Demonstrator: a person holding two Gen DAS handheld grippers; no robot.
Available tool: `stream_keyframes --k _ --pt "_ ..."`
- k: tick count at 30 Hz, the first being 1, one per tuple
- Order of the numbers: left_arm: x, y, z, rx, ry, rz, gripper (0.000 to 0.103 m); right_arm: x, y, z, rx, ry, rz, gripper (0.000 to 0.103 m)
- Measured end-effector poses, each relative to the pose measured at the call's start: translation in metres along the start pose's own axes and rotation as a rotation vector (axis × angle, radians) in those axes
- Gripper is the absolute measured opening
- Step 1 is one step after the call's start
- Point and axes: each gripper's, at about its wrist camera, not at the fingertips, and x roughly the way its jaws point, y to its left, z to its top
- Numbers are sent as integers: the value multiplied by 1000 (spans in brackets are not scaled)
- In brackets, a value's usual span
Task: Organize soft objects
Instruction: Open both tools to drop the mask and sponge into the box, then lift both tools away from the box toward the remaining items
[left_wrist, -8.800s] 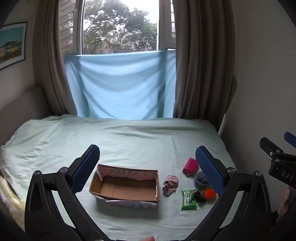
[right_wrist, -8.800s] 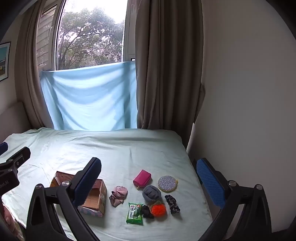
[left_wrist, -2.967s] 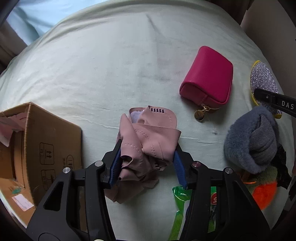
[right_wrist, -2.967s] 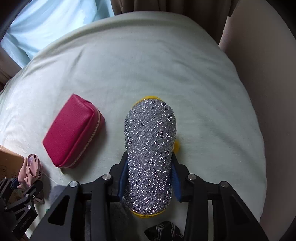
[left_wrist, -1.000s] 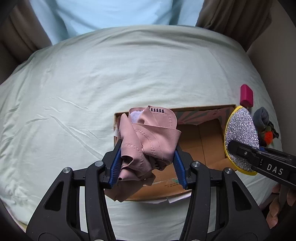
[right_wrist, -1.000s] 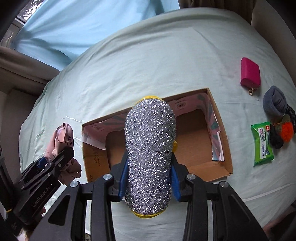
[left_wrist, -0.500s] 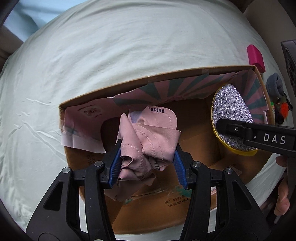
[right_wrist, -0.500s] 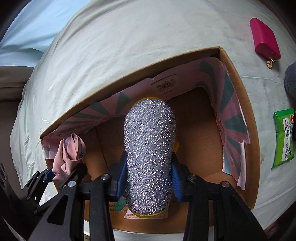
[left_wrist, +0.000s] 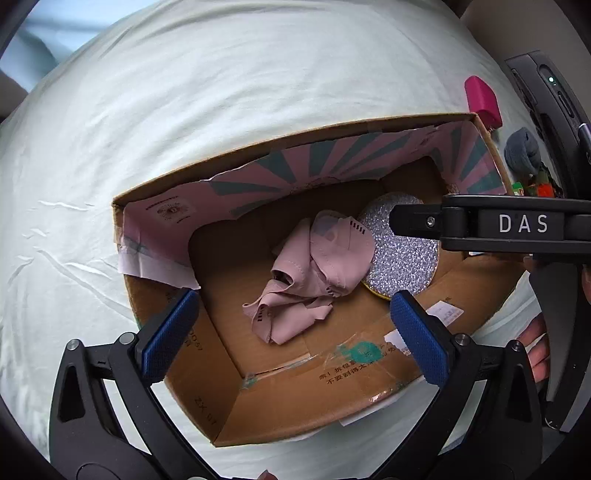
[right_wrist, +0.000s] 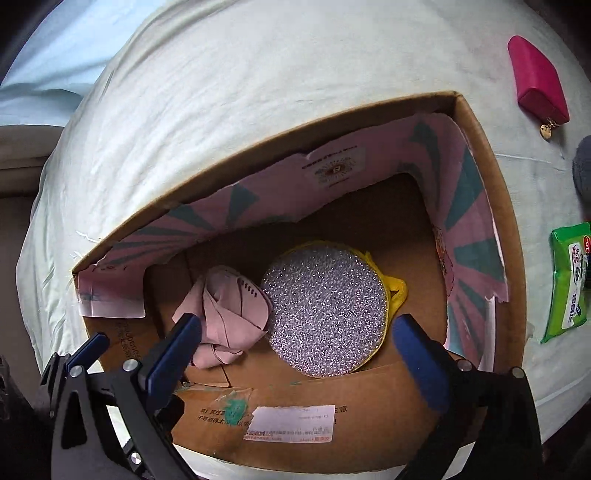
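Observation:
An open cardboard box (left_wrist: 295, 417) with pink patterned flaps lies on the bed. On its floor, a crumpled pink cloth (left_wrist: 314, 273) rests against a round silver glitter pad with a yellow rim (left_wrist: 402, 266). My left gripper (left_wrist: 295, 325) hovers over the cloth with its jaws opening wide, and the pads do not touch the cloth. In the right wrist view, my right gripper (right_wrist: 295, 349) hangs above the glitter pad (right_wrist: 325, 314). Its jaws are opening too, clear of the pad, with the pink cloth (right_wrist: 229, 314) to the pad's left. The box rim (right_wrist: 480, 147) surrounds both.
A magenta pouch (right_wrist: 537, 81) and a green wipes pack (right_wrist: 569, 280) lie on the pale green sheet (left_wrist: 221, 92) right of the box. A grey sock roll (left_wrist: 521, 151) and an orange pompom (left_wrist: 543, 190) lie there too. A person's fingers (left_wrist: 535, 343) show at the right.
Both grippers sank into the box, then opened. The pink cloth dropped from the left one and the glitter pad from the right, and both now lie on the box floor.

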Motion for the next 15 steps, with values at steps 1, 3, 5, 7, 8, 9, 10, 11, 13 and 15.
stream_keyframes --k 1,3,5,7,8,9,10,11,13,15 --pt "-2 0 0 0 -3 3 103 -3 0 -1 0 -5 3 103" --pt "-6 -1 -2 0 -13 6 102 -8 -1 -8 -3 -10 5 103" --pt "-11 -1 -3 0 -21 0 103 -13 1 -12 -3 -18 8 103" --pt "-19 -2 -6 3 -34 4 103 -20 0 -15 -3 -26 10 103" --pt "-23 -2 -7 5 -42 5 102 -25 -1 -18 -4 -33 13 103" --pt "-28 -2 -8 6 -50 6 103 -30 0 -21 -6 -40 14 103" --pt "-33 -3 -10 7 -59 8 103 -35 1 -23 -11 -50 13 103" --pt "-38 -3 -11 8 -67 9 103 -41 3 -25 -17 -59 12 103" --pt "-49 -3 -14 9 -86 12 103 -52 4 -30 -30 -76 12 103" --pt "-61 -4 -18 8 -104 15 103 -63 8 -33 -43 -91 10 103"
